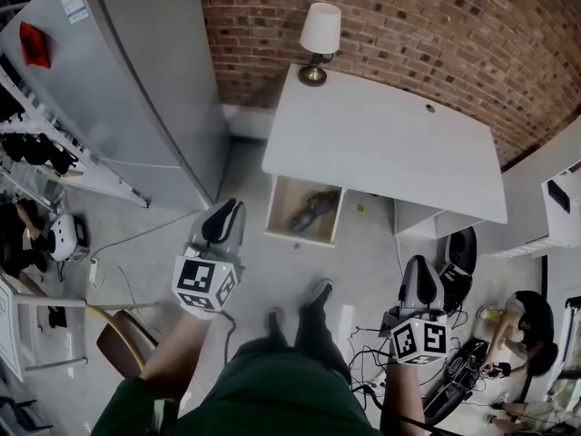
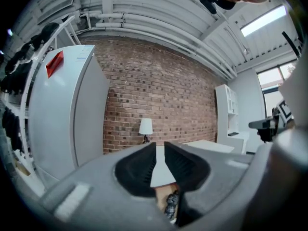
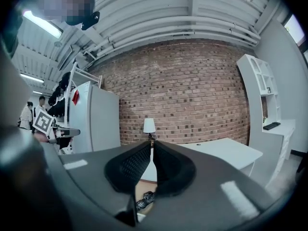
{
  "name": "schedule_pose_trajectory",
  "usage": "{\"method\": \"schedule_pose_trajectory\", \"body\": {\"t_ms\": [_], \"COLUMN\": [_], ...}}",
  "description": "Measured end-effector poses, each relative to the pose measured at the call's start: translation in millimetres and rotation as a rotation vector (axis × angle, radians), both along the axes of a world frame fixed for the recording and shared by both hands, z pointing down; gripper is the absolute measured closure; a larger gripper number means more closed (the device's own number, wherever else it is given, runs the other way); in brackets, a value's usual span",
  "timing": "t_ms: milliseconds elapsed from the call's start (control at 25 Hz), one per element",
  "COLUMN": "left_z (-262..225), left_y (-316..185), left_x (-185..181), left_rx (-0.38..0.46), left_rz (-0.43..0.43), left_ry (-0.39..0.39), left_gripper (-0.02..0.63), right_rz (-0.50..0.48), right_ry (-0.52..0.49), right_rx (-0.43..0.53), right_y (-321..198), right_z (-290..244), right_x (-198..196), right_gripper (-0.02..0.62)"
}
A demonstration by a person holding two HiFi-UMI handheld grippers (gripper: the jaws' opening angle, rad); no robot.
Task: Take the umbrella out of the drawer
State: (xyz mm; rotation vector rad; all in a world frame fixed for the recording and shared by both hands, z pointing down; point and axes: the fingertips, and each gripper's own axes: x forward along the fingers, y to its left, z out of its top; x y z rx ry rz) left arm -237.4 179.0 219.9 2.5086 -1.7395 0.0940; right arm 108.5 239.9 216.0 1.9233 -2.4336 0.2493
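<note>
A dark folded umbrella (image 1: 313, 212) lies in the open wooden drawer (image 1: 276, 209) that stands pulled out from the white desk (image 1: 381, 143). My left gripper (image 1: 224, 209) hovers over the floor just left of the drawer, with nothing in its jaws, which stand almost together. My right gripper (image 1: 419, 263) is lower right, farther from the drawer, also empty. In the left gripper view the gripper (image 2: 160, 146) points at the desk, and the umbrella (image 2: 172, 203) shows below its pads. The right gripper (image 3: 151, 143) shows only a thin slit, with the umbrella (image 3: 144, 199) low in its view.
A table lamp (image 1: 320, 34) stands at the desk's back left corner by the brick wall. A tall grey fridge (image 1: 154, 89) fills the left. Cables (image 1: 372, 352) and bags lie on the floor at right, near a seated person (image 1: 526, 325). A chair (image 1: 123, 339) is lower left.
</note>
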Motion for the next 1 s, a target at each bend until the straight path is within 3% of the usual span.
{"method": "schedule_pose_trajectory", "body": {"t_ms": [360, 600, 1000], "left_z": [8.6, 29.9, 94.6], "left_y": [-64.6, -119.3, -183.2], "left_x": [25.4, 63.2, 90.5], "left_rx": [-0.011, -0.062, -0.196], "left_rz": [-0.009, -0.009, -0.045], "left_ry": [-0.028, -0.053, -0.108], "left_gripper": [0.549, 0.545, 0.545], "right_rz": [-0.058, -0.112, -0.166], "right_ry": [-0.04, -0.058, -0.075], "right_rx": [0.013, -0.03, -0.1], "right_y": [-86.5, -157.8, -242.7], "right_z": [13.0, 29.6, 72.4], "right_x": [10.4, 25.0, 53.4], "right_gripper": [0.58, 0.58, 0.58]}}
